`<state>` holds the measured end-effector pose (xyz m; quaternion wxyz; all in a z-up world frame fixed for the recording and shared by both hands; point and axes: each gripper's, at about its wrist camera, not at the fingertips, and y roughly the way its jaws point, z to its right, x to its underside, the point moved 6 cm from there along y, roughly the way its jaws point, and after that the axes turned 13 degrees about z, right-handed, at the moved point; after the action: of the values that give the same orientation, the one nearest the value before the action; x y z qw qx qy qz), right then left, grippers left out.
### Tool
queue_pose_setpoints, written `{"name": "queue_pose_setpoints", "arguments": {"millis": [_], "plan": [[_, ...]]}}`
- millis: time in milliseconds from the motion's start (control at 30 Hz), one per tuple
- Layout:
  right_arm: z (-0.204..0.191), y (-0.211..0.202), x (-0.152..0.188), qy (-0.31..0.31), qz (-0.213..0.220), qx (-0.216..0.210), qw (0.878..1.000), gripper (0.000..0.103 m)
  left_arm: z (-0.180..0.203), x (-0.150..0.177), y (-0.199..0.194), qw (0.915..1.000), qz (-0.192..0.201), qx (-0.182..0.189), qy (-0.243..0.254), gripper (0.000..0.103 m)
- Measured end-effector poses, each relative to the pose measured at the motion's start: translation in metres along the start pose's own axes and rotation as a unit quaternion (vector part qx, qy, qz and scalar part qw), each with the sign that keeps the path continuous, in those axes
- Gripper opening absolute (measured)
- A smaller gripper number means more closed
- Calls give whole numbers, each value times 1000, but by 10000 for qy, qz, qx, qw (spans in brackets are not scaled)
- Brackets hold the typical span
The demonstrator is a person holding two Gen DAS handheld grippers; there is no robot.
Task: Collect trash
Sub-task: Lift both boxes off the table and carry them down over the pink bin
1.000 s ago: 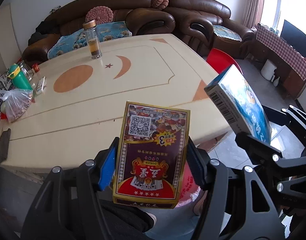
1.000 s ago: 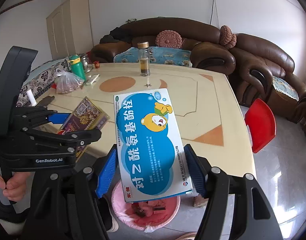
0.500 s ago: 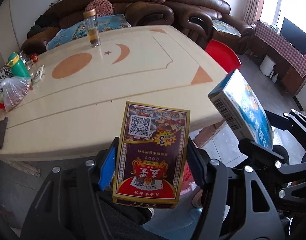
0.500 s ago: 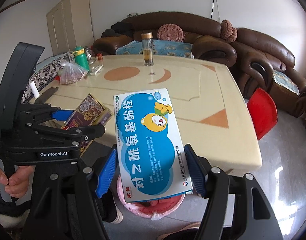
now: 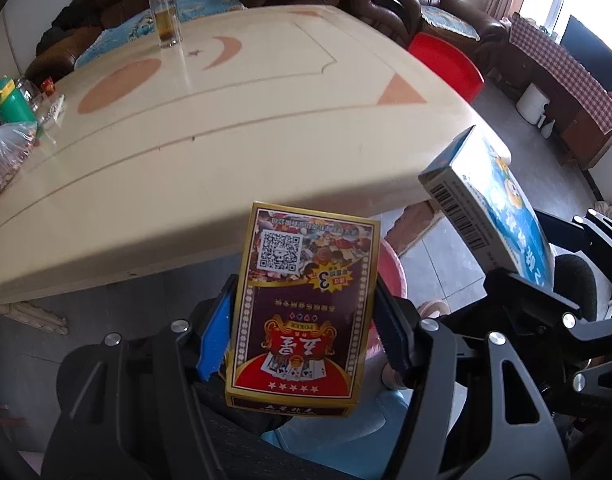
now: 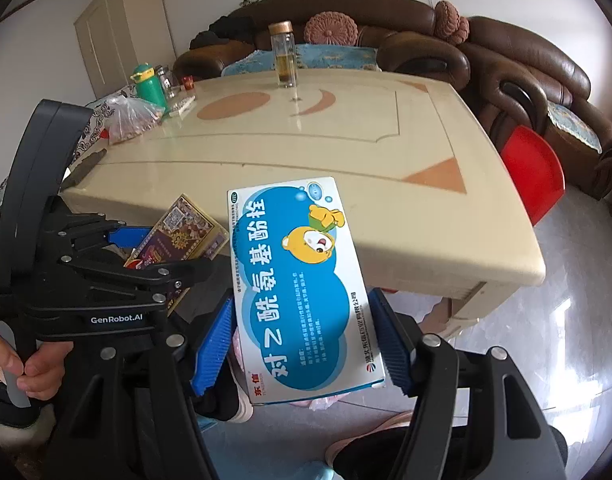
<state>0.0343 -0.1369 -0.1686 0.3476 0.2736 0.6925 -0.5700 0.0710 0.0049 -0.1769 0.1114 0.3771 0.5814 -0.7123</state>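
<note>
My left gripper (image 5: 306, 328) is shut on a red and gold poker card box (image 5: 302, 312), held upright off the near edge of the table. My right gripper (image 6: 302, 336) is shut on a blue and white medicine box (image 6: 302, 280) with a cartoon bear. That box also shows in the left wrist view (image 5: 486, 208), and the card box in the right wrist view (image 6: 178, 236). A pink trash bin (image 5: 392, 272) sits on the floor below, mostly hidden behind both boxes.
The cream table (image 6: 346, 152) carries a glass bottle (image 6: 284, 56), a green bottle (image 6: 148, 86) and a plastic bag (image 6: 130, 118) at its far left. A red stool (image 6: 534, 172) stands right of the table, brown sofas behind. A hand (image 6: 22, 364) holds the left gripper.
Both grippers have drawn back and down from the table with their boxes still held. The table edge sits higher in both views, and the pink bin is more hidden.
</note>
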Motion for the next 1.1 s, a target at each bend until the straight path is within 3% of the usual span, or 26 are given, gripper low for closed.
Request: {"name": "queue_pose_setpoints", "arguments": {"millis": [500,1100], "plan": [[9,32,21,214,-589,-50,9980,64,12,27,51,9984,-532,148,113,63],[43,92,78,699,-1375,-130,9879,64,9,70,128,9911,-1311,212,14,63]]}}
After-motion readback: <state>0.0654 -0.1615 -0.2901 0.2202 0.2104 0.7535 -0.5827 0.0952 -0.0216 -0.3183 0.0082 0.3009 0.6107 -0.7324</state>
